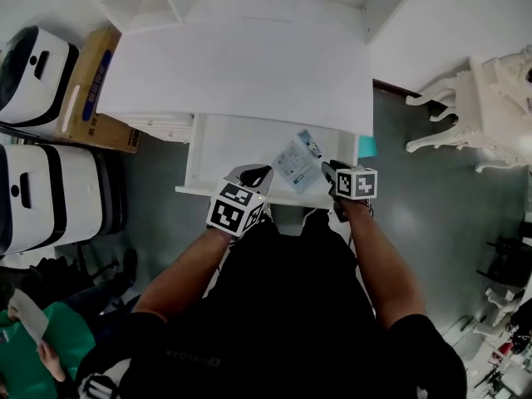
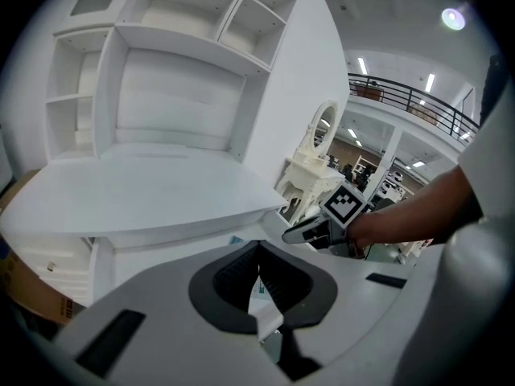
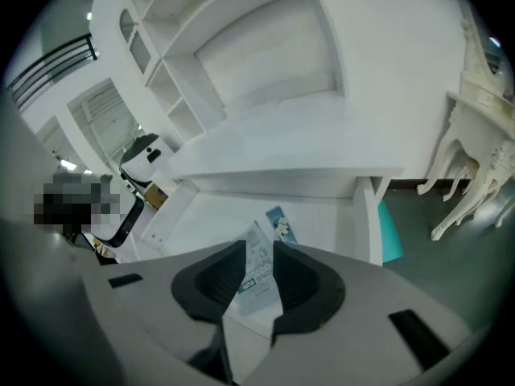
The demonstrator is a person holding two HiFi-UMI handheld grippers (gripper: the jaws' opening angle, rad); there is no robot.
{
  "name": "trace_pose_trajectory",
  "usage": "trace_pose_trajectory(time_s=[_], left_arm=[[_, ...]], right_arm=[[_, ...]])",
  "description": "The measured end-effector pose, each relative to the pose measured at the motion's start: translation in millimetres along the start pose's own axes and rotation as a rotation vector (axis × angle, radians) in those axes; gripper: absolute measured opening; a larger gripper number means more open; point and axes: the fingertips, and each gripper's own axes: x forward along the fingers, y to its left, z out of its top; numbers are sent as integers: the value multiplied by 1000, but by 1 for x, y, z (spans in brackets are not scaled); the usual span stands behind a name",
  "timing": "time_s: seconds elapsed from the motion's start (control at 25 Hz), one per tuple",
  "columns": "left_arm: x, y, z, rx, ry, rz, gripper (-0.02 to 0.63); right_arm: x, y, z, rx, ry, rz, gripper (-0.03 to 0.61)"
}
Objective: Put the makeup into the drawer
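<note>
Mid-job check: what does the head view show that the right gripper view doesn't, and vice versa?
Head view only: the left gripper at the front edge of the drawer, and the person's forearms. Right gripper view only: the right gripper with jaws standing apart, empty, the sachet seen through the gap. Both: the open drawer with the sachet and the blue packet lying in it.

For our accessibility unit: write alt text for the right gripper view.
Open tongs hover over an open white drawer holding a printed white packet and a blue packet; a white shelved desk rises behind.
</note>
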Motion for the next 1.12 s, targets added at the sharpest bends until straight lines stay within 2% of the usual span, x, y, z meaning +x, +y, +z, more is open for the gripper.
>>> trace_pose_trajectory(time_s=[0.12, 0.36, 0.6, 0.88, 1.12], left_arm=[[6, -9, 7, 23, -11, -37, 11], [6, -30, 30, 47, -56, -50, 11], [-1, -55, 41, 32, -105, 7, 11], [4, -107, 39, -76, -175, 99, 11], [10, -172, 32, -110, -213, 140, 11]], right_arm=[[-32, 9, 12, 23, -96, 35, 61], [-96, 35, 43, 67, -259, 157, 34], [-151, 45, 66, -24, -381, 221, 28], [-197, 44, 46, -314, -369, 254, 29], [-237, 20, 14, -299, -347, 378, 29]])
